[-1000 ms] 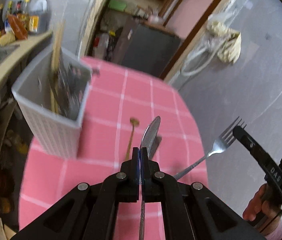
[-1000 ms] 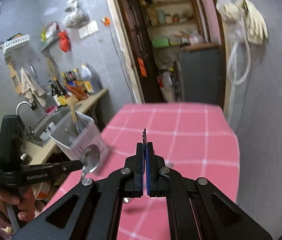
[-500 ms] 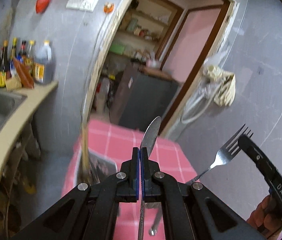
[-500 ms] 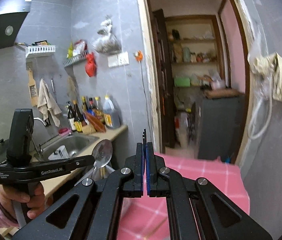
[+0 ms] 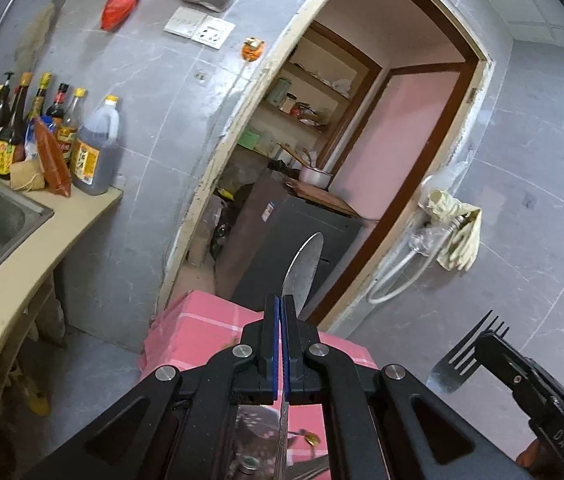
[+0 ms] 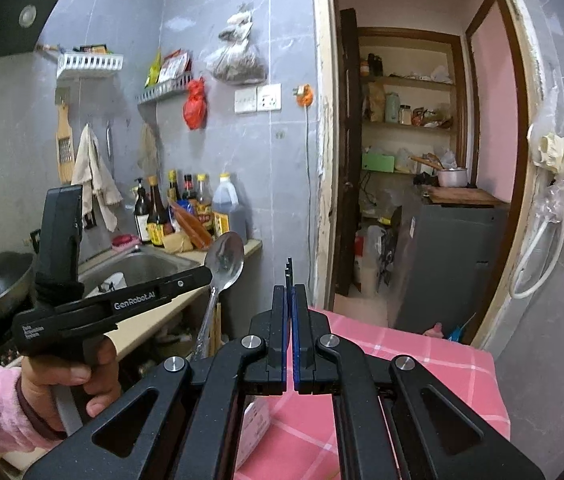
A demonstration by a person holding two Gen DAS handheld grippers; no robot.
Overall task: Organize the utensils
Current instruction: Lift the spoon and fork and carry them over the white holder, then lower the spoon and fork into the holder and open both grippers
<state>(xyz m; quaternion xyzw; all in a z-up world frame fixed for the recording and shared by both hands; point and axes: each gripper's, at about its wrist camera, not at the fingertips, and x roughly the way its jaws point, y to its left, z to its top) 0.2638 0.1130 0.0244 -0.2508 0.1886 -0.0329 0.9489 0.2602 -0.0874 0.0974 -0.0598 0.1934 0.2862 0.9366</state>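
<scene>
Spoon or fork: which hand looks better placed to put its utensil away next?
Left, probably. The left tool grips the spoon, its handle hanging beside the upright chopsticks above the pink table. The right tool grips the fork off to the side.

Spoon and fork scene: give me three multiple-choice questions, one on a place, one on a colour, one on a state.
1. Where is the spoon?
A. in the left gripper
B. in a drawer
C. on a plate

2. What colour is the tablecloth?
A. blue
B. pink with white checks
C. green

3. How is the right gripper?
A. open
B. shut on the fork
C. shut on nothing

Answers:
1 A: its bowl sticks up past the closed jaws.
2 B: pink cloth shows below both grippers.
3 B: the tines stand out beyond its jaws.
</scene>
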